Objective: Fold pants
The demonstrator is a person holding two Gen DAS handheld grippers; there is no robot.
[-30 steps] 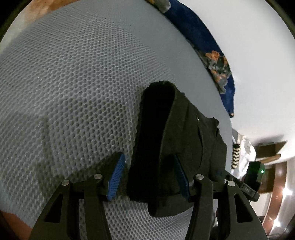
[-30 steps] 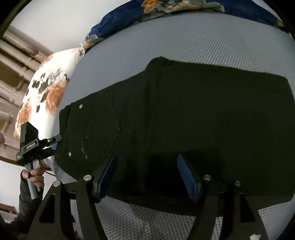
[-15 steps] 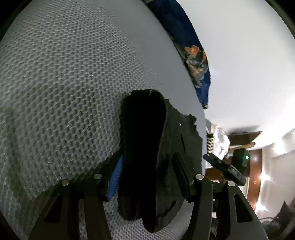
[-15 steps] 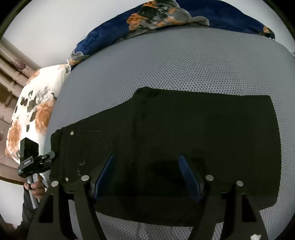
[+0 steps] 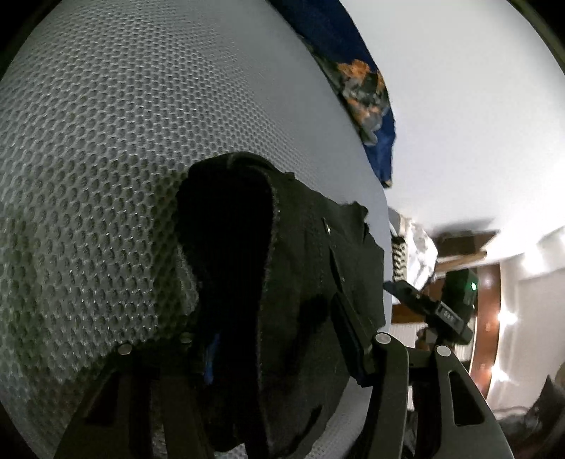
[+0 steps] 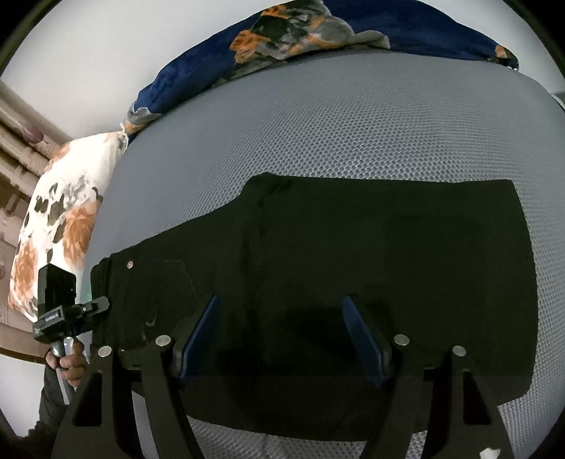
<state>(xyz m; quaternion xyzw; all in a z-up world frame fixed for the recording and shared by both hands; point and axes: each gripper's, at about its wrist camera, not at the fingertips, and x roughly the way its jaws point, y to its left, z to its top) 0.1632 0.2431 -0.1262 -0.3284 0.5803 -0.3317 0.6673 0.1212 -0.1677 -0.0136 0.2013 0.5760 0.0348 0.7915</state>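
Note:
Black pants (image 6: 353, 247) lie flat and folded lengthwise on a grey mesh mattress (image 6: 353, 123), waistband at the left. My right gripper (image 6: 282, 335) hangs above their near edge, open, pads clear of the cloth. In the left wrist view the waistband end of the pants (image 5: 300, 264) bulges up between the fingers of my left gripper (image 5: 279, 346). Its jaws stand apart around the cloth, and a fold hides most of the left blue pad. The left gripper (image 6: 100, 304) also shows in the right wrist view at the waistband corner, with a person's hand (image 6: 70, 363) on its handle.
A dark blue floral blanket (image 6: 317, 31) lies bunched along the far edge of the mattress by the white wall. A white and orange floral pillow (image 6: 60, 219) sits at the left end. Bare mesh (image 5: 106, 141) spreads out left of the pants.
My left gripper has tipped down and pushed forward over the waistband end, so cloth now covers its left pad. My right gripper has lifted slightly away from the pants.

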